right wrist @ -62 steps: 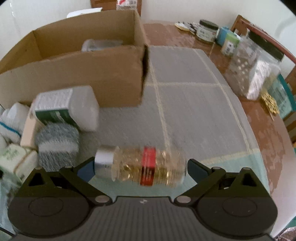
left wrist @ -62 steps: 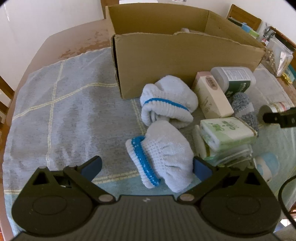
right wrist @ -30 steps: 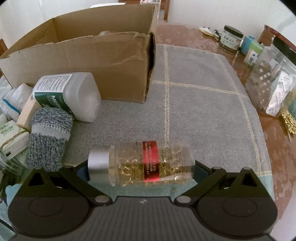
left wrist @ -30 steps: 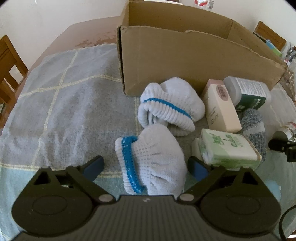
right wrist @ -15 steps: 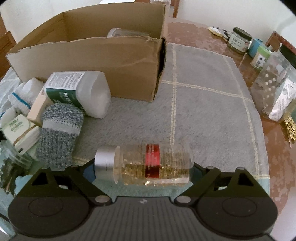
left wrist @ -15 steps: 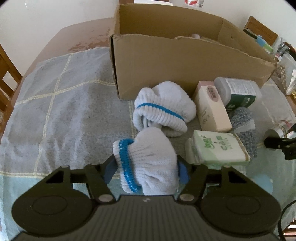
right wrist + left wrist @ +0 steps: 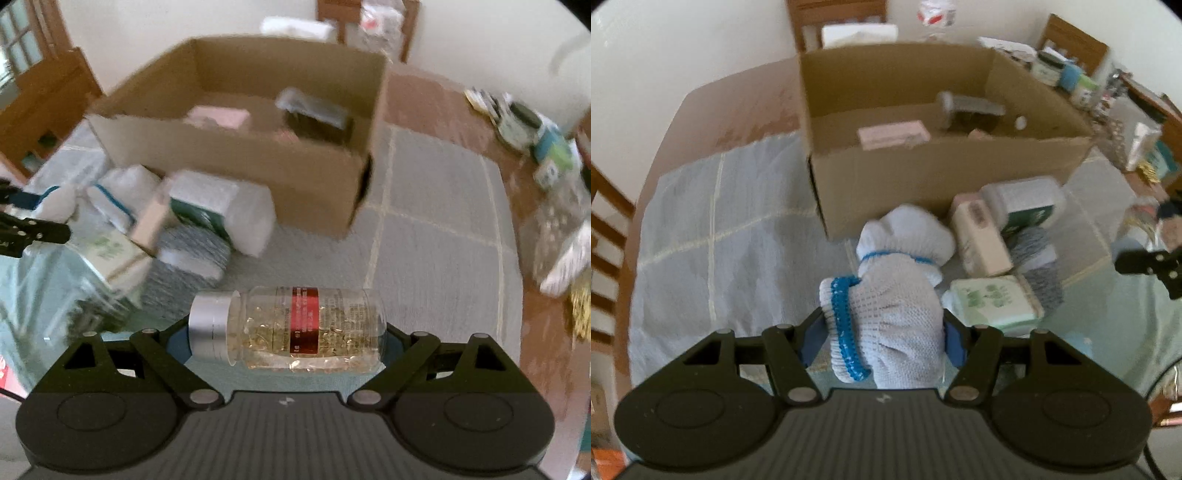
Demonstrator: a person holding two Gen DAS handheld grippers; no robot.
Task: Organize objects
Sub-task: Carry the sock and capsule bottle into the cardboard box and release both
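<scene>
My left gripper point(image 7: 882, 338) is shut on a white rolled sock with a blue cuff point(image 7: 886, 325) and holds it above the cloth, in front of the open cardboard box point(image 7: 942, 173). A second white sock point(image 7: 908, 236) lies below it against the box wall. My right gripper point(image 7: 284, 339) is shut on a clear capsule bottle with a silver cap and red label point(image 7: 288, 328), held sideways above the cloth, in front of the box point(image 7: 236, 162). The box holds a pink pack point(image 7: 892, 134) and a dark item point(image 7: 317, 118).
Loose items lie before the box: a white tub point(image 7: 1023, 203), a beige carton point(image 7: 980, 240), a grey sock point(image 7: 1036, 258), a green-white pack point(image 7: 993, 301). Jars and bags point(image 7: 554, 192) crowd the table's right side. A wooden chair point(image 7: 605, 251) stands left. A grey-blue cloth point(image 7: 720, 229) covers the table.
Both grippers have closed on their objects and risen. The sock and the capsule bottle are lifted off the cloth, and the inside of the box has come into view.
</scene>
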